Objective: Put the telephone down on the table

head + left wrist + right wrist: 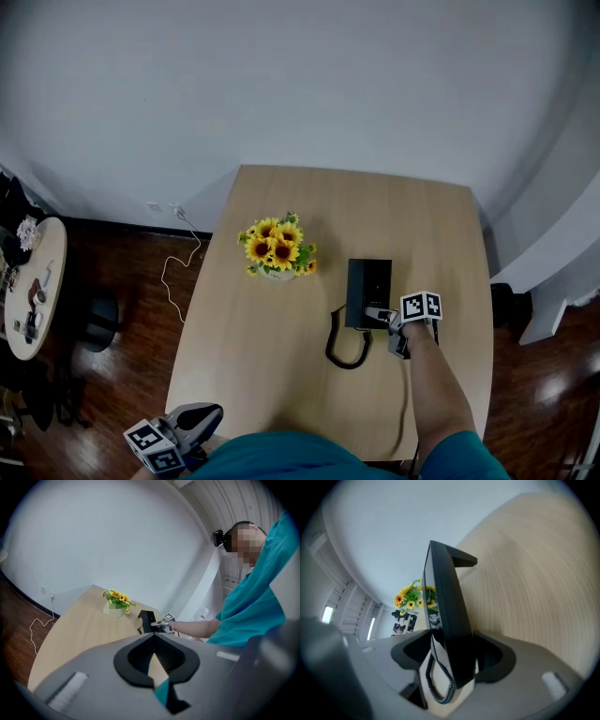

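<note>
The black telephone [367, 291] appears to rest on the wooden table [281, 375], right of centre, with its coiled cord [347, 352] looping toward the near side. My right gripper [386, 328] is at the telephone's near end. In the right gripper view the telephone [445, 606] stands between the wide jaws of the right gripper [450, 653], with slim gaps beside it and the cord hanging in one. My left gripper [202, 417] hovers at the table's near left corner, tips together, nothing held. The left gripper view shows the left gripper [152, 637] and the distant telephone [147, 620].
A pot of sunflowers [277, 248] stands just left of the telephone. A white cable [178, 272] trails over the dark wood floor at left, near a round side table [33, 281] with small items. A white wall runs behind the table.
</note>
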The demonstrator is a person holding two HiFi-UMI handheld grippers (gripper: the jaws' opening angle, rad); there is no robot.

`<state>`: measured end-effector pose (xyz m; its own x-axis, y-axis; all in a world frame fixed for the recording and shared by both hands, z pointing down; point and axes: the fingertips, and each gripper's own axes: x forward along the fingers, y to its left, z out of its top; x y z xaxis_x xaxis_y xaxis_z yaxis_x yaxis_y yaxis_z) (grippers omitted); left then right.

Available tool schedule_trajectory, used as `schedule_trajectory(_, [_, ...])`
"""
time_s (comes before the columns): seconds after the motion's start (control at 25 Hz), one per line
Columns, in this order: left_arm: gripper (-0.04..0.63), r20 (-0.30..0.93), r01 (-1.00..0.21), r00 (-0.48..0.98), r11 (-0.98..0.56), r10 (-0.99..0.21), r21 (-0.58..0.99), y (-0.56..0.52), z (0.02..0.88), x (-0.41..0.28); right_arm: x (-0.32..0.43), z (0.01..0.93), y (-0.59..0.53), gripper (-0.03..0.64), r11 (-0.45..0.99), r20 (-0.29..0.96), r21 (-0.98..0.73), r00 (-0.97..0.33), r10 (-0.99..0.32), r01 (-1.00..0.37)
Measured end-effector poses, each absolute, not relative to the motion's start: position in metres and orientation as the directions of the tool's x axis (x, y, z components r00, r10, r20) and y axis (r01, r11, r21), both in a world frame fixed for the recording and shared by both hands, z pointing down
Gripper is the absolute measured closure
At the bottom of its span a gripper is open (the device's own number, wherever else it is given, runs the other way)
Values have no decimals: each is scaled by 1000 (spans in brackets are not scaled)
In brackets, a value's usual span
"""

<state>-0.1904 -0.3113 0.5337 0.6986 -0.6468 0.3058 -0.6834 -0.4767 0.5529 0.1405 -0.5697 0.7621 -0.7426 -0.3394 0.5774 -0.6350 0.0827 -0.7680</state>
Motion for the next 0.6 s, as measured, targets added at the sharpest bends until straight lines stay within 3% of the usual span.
schedule_trajectory(0.36, [591,285,-667,718,-510,-635,543,-303,528,-179,182,751,-557,337,113,708,-596,-587,-393,-795])
schedule_trajectory(0.48, [591,276,-664,723,-526,-633,532,-298,525,-171,188,730,-545,337,144,666,-613,-605,-436,-777])
schedule_trajectory(0.6, [591,229,-646,733,-548,-641,532,-293,513,-155,179,692,-524,337,217,535,-691,-690,-487,-689])
